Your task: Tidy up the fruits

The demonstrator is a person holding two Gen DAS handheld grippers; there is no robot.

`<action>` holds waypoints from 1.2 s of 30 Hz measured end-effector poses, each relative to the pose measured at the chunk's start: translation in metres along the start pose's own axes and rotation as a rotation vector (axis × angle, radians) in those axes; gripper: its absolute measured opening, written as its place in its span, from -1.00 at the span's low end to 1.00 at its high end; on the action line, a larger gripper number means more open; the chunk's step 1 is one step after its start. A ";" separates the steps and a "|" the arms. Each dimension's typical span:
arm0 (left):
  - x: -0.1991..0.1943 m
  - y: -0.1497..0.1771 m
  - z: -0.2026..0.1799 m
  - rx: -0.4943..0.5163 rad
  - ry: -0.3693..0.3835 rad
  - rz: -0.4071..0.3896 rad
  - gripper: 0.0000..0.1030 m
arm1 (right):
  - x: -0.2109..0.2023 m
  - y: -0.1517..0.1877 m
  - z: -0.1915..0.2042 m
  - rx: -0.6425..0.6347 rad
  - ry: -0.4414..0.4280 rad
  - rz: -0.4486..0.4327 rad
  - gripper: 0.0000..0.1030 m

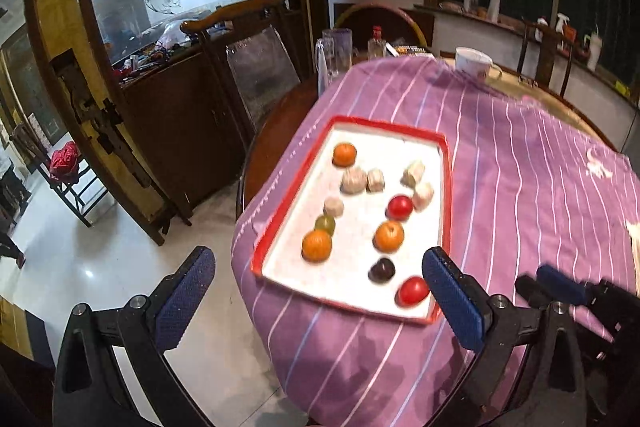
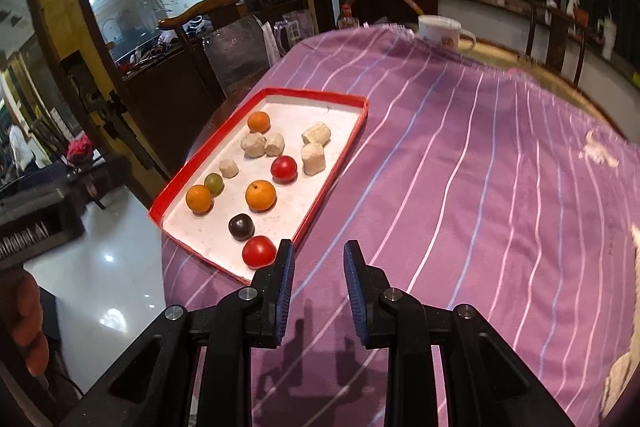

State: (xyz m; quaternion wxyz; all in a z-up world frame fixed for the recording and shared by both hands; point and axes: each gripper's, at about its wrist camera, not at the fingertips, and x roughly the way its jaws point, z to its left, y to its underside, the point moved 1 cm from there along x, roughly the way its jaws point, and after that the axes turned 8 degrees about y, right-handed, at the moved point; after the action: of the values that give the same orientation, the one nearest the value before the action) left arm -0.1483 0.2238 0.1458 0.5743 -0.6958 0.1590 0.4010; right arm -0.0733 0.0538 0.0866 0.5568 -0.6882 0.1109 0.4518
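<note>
A red-rimmed white tray [image 1: 280,223] [image 2: 340,155] lies on the purple striped cloth. It holds three oranges [image 1: 317,245] [image 2: 260,195], two red fruits [image 1: 413,291] [image 2: 259,251], a dark plum [image 1: 381,269] [image 2: 241,226], a green fruit [image 1: 325,224] [image 2: 213,183] and several pale lumps [image 1: 354,179] [image 2: 253,144]. My left gripper [image 1: 320,291] is open wide, held just before the tray's near edge, empty. My right gripper [image 2: 319,263] is open a little, empty, over the cloth just right of the tray's near corner; it shows in the left wrist view [image 1: 560,283].
A white mug [image 1: 474,63] [image 2: 442,31] stands at the table's far side. A clear pitcher [image 1: 334,57] and a small bottle [image 1: 376,43] stand at the far left edge. A wooden chair [image 1: 248,67] and cabinet are left of the table. Tiled floor lies below left.
</note>
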 end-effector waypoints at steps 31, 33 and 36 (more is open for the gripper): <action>0.040 0.016 0.014 -0.043 0.092 0.170 1.00 | 0.019 -0.005 0.023 -0.069 0.041 0.007 -0.35; 0.044 0.014 0.015 -0.044 0.099 0.178 1.00 | 0.023 -0.006 0.023 -0.067 0.043 0.012 -0.33; 0.050 0.011 0.017 -0.042 0.105 0.189 1.00 | 0.026 -0.008 0.024 -0.060 0.050 0.016 -0.32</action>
State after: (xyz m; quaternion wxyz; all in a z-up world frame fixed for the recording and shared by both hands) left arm -0.1308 0.2478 0.1011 0.5103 -0.7096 0.2451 0.4195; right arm -0.0648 0.0866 0.0730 0.5292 -0.7148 0.1164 0.4421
